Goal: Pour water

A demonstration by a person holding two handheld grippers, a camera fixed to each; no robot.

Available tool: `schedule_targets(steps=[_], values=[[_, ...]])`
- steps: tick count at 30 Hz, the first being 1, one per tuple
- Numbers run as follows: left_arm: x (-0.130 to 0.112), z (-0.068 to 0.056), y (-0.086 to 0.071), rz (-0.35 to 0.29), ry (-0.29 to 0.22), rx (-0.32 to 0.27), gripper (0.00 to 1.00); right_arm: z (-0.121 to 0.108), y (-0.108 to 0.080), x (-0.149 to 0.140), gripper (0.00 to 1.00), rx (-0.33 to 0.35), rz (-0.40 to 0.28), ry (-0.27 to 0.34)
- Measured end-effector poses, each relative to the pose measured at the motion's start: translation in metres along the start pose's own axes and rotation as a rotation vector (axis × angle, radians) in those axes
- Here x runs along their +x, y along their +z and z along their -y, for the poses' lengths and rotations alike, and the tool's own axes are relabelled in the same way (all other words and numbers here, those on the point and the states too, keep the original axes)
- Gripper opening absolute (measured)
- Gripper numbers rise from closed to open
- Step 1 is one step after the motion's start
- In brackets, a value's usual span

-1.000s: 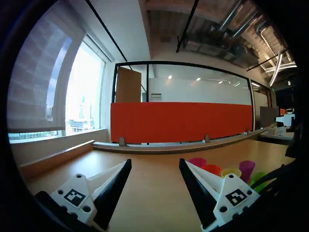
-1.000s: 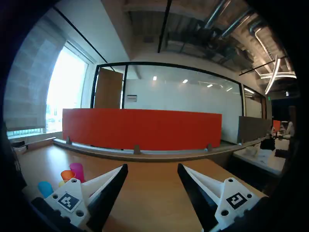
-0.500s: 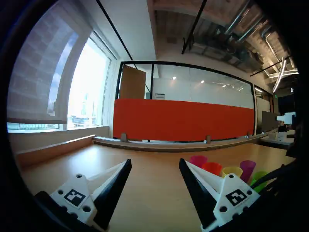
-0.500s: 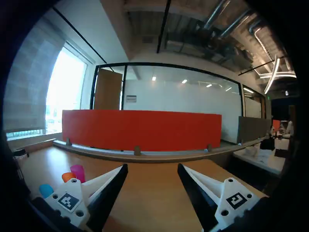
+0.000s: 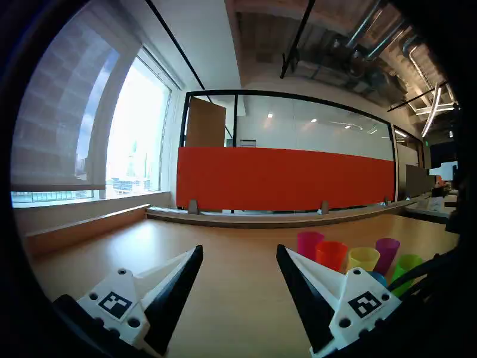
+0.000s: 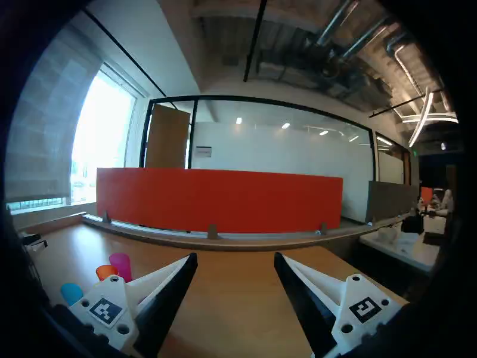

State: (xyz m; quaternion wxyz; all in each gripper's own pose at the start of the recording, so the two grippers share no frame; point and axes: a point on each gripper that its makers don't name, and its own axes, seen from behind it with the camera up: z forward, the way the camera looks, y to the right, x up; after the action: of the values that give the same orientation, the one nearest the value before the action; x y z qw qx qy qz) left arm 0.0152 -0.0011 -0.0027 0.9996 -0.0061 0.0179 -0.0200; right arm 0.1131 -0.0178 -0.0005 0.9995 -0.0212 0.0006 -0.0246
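Left tongs point(image 5: 239, 249): spread wide, empty
Right tongs point(image 6: 235, 255): spread wide, empty
Risk: clipping crowded coloured plastic cups point(image 5: 331, 255) topples neighbours

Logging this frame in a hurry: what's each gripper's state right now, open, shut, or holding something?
Left gripper: open, holding nothing.
Right gripper: open, holding nothing.
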Motion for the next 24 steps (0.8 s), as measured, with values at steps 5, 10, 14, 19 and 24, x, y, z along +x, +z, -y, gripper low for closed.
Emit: schedule_targets(steps=[5,10,14,19,24], values=[[-0.007,0.003,0.001,0.016,0.024,0.009,0.91,0.000,0.000,-0.002,1.00,-0.006,0.005,-0.001],[-0.010,0.001,0.001,0.025,0.035,0.009,0.91,0.000,0.000,-0.001,1.00,-0.005,0.005,0.008],[-0.012,0.003,0.002,0.032,0.036,0.015,0.91,0.001,0.000,0.000,1.00,-0.002,0.003,0.007],[-0.012,0.003,0.003,0.033,0.037,0.016,0.91,0.001,-0.001,0.003,1.00,0.000,0.000,0.002],[-0.013,0.002,0.003,0.034,0.038,0.014,0.91,0.000,-0.002,0.003,1.00,0.005,-0.005,0.002]])
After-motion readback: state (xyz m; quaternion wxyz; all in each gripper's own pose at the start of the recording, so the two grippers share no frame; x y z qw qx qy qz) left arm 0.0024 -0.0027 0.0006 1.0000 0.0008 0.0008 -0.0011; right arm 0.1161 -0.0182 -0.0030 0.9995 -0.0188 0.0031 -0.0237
